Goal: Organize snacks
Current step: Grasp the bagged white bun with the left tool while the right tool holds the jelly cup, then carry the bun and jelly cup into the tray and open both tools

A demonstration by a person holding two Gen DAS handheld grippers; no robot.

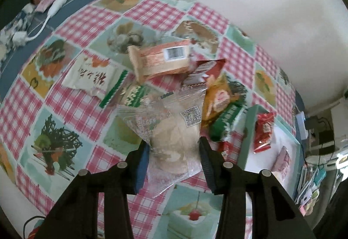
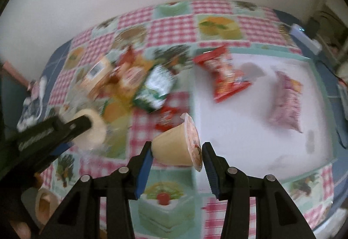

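Note:
My left gripper [image 1: 174, 152] is shut on a clear-wrapped pastry packet [image 1: 174, 143] and holds it above the tablecloth; the same gripper shows at the left of the right wrist view [image 2: 87, 128]. My right gripper [image 2: 177, 152] is shut on a peach pudding cup [image 2: 176, 147], lying on its side, beside the left edge of the white tray [image 2: 239, 130]. A red snack bag [image 2: 226, 76] and a pink snack bag [image 2: 287, 102] lie in the tray. A pile of snacks [image 1: 174, 78] sits on the cloth left of the tray.
The tray also shows at the right in the left wrist view [image 1: 271, 165]. A white packet with red writing [image 1: 91, 76] lies left of the pile. A white cable and charger [image 1: 43, 21] lie at the table's far left. A pale cup [image 2: 43, 204] sits at lower left.

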